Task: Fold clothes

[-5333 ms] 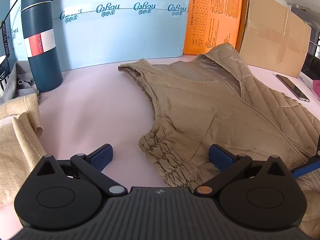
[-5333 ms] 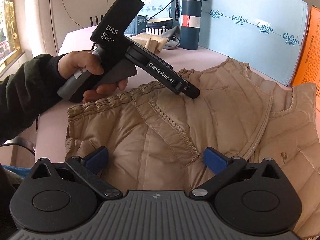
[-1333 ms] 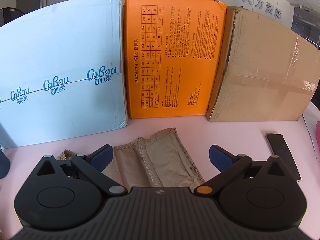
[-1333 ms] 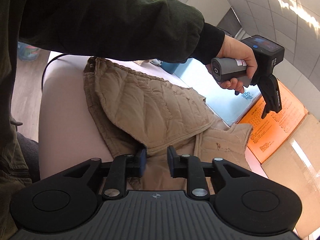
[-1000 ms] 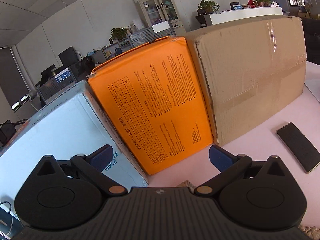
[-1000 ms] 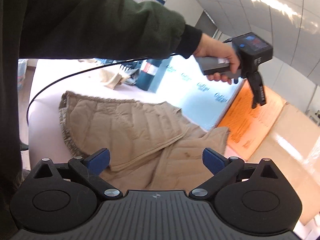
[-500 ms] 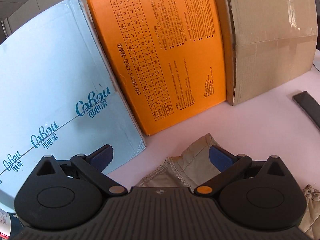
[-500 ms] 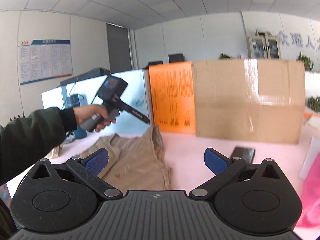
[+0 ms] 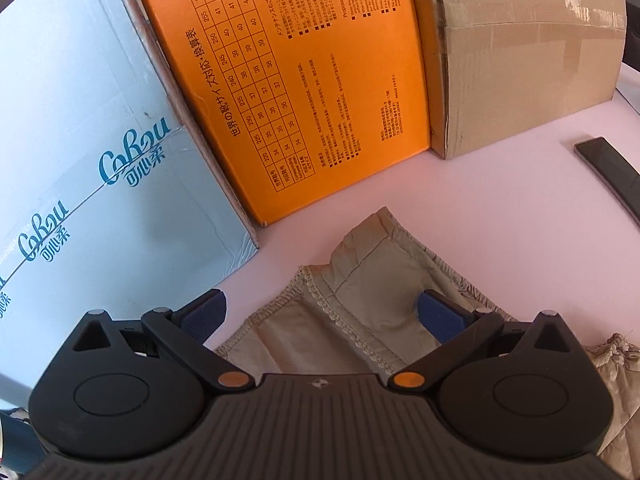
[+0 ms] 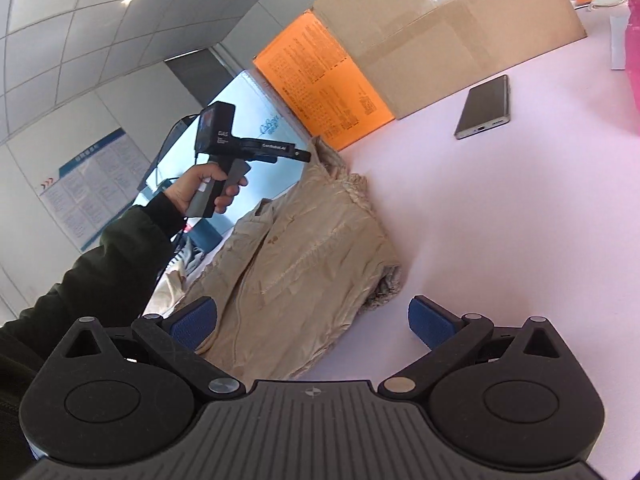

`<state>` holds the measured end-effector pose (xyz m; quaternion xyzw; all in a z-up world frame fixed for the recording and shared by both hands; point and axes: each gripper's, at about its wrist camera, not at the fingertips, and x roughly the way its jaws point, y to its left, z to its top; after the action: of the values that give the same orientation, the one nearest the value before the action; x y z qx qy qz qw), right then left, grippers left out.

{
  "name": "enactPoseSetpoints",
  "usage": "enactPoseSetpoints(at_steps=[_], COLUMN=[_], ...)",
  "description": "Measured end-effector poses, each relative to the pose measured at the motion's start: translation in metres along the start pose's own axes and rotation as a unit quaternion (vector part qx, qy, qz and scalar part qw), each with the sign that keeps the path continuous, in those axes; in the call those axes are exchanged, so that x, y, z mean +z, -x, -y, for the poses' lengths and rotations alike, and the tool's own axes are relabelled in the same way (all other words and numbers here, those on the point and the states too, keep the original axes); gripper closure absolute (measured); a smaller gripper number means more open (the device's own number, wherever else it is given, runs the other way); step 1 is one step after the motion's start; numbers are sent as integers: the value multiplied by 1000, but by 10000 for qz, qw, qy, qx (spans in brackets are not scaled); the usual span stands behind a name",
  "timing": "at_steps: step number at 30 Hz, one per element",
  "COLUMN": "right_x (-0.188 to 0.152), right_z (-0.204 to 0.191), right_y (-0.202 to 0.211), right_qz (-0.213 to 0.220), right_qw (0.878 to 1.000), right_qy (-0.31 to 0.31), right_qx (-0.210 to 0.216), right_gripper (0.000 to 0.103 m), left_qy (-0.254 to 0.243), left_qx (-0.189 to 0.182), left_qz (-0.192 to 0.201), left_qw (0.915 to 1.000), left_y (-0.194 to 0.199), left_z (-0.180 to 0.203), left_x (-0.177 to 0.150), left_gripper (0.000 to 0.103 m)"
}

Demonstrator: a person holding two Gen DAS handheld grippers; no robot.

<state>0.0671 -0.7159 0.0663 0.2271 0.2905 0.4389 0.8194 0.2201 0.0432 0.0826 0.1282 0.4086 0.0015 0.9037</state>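
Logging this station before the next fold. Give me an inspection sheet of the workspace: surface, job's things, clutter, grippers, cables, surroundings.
Surface: pink table, bare to the right of the garment.
Job's things: beige quilted vest lying folded over on the table, its lace-trimmed edge below the left gripper.
Clutter: phone flat on the table, apart from the vest; pink item at the frame edge.
Grippers: left gripper open above the vest; right gripper open, holding nothing.
Cables: dark cable behind the left gripper.
Surroundings: light blue box, orange box, cardboard box standing side by side; wall poster.
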Motion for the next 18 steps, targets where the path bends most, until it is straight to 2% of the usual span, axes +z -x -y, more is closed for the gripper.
enactPoseSetpoints(at_steps=[2,4,6,8,11,14,18], right_x=[-2,-6,-10,-14,-15,-16,-18], right_z=[-5,-9,-13,-17,-16,-14,-12], right_y=[-3,-9,-14,-20,-22,-23,-25], right_qz=[-97,-131,-155,-180,-187,-194,-202], right_qw=[9998,9993,9984,9969,9969,9970,9970], right_qy=[92,325,547,768,754,723,681], right_qx=[149,98,74,51,128,211,321], right_gripper=[0,1,7,23,42,45,45], left_qy=[101,149,186,215,293,447,712], left_qx=[2,26,23,42,197,361,326], left_qz=[-100,-90,-37,-14,-33,-178,-212], left_qw=[9999,9998,9998,9998,9994,9982,9967], left_y=[-1,-2,-4,-7,-17,-34,-54], left_z=[-1,-1,1,4,10,15,18], left_x=[-2,-3,-3,-2,2,6,12], left_gripper=[0,0,0,0,0,0,0])
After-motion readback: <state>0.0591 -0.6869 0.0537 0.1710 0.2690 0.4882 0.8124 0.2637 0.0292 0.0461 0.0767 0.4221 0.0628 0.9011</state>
